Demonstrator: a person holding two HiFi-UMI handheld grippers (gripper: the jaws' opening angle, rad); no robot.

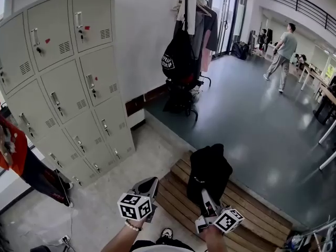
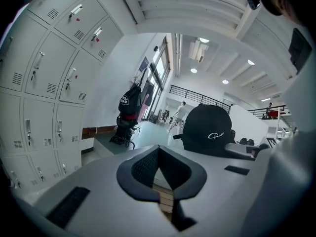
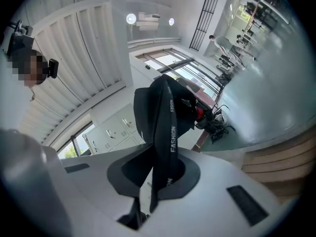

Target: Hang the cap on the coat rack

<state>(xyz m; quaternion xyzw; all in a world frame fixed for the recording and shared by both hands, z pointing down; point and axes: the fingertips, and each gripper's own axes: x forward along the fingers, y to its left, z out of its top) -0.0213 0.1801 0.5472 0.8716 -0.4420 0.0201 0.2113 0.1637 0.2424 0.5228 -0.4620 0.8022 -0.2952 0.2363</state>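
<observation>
Over a wooden platform [image 1: 252, 209] beside lockers [image 1: 68, 77], a cap [image 1: 209, 169] is being clenched by the right gripper's [image 1: 208, 201] fingers. The left gripper's [image 1: 149, 185] fingers are being pressed together, empty. The coat rack [image 1: 187, 7] is being mostly hidden by a backpack [image 1: 177, 59].

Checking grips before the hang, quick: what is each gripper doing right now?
Left gripper: closed, holding nothing.
Right gripper: closed on the black cap.

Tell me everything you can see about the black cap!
The black cap looks like soft cloth. It has a rounded crown and a small white squiggly logo stitched on one side. One of its straps has FASHION printed on it in white. The right gripper pinches that strap, so the cap is held in the air over the wooden slats, touching nothing else. It isn't on the coat rack yet.
</observation>
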